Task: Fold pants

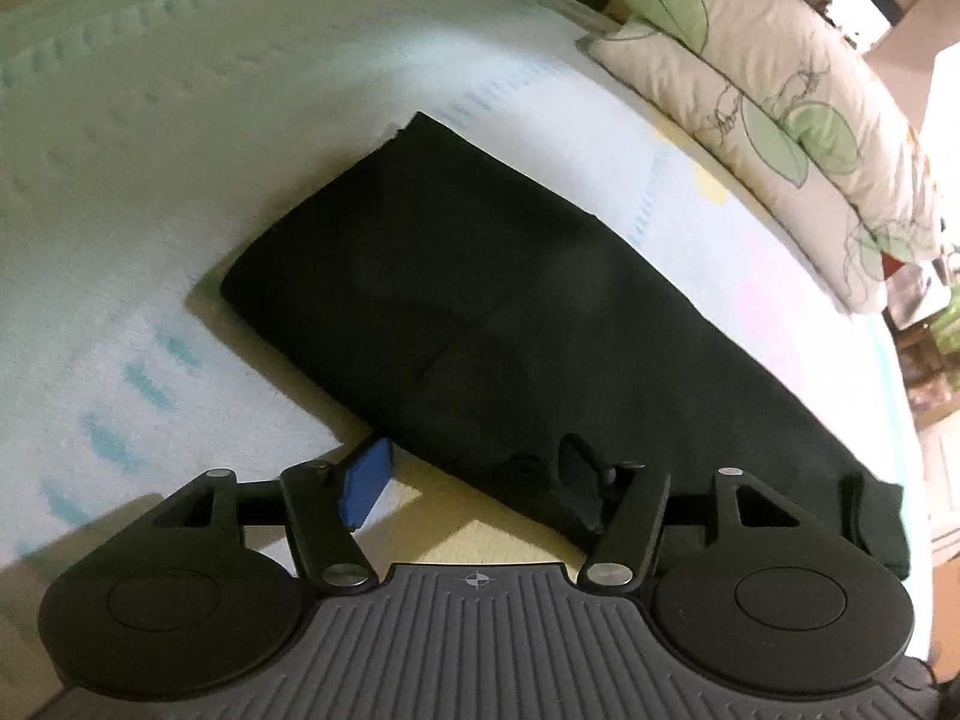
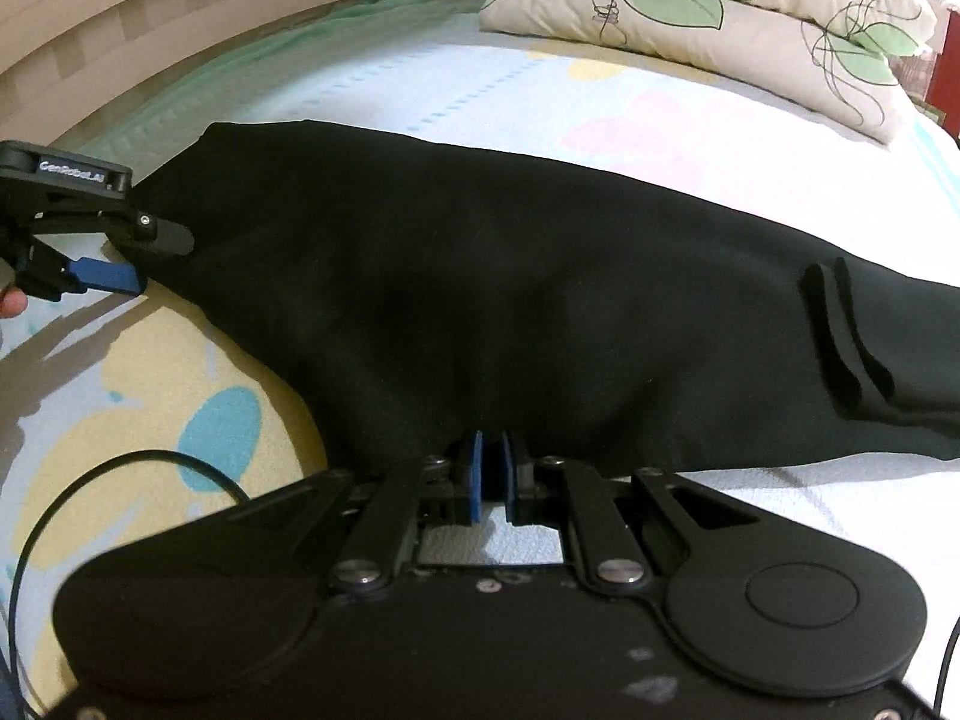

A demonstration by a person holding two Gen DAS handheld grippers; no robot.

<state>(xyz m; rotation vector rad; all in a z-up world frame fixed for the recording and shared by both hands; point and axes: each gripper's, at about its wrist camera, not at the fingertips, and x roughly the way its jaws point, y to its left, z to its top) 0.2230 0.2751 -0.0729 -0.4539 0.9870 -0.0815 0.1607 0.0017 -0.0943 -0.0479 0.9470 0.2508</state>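
The bed (image 2: 690,138), spread with a pale pastel-printed sheet, carries everything; two leaf-patterned pillows (image 2: 690,6) are stacked at its far side against a wooden slatted bedframe (image 2: 150,18). Across the middle of the sheet lie the black pants (image 2: 480,276), already doubled into one long band, with belt loops (image 2: 840,336) showing toward the right end.

The right tongs (image 2: 492,474) sit at the near edge of the cloth, their blue pads drawn nearly together with a pinch of black fabric between them: clamped on the pants. The left tongs (image 1: 474,492) stand apart at the band's other end, one blue pad (image 1: 366,489) over bare sheet and the other finger against the cloth edge, pressing nothing.

My reading: a lengthwise fold is done and a crosswise fold is being set up. The next move calls for the left tongs to close on their edge, catching all layers, so both ends lift together without the band sliding apart.
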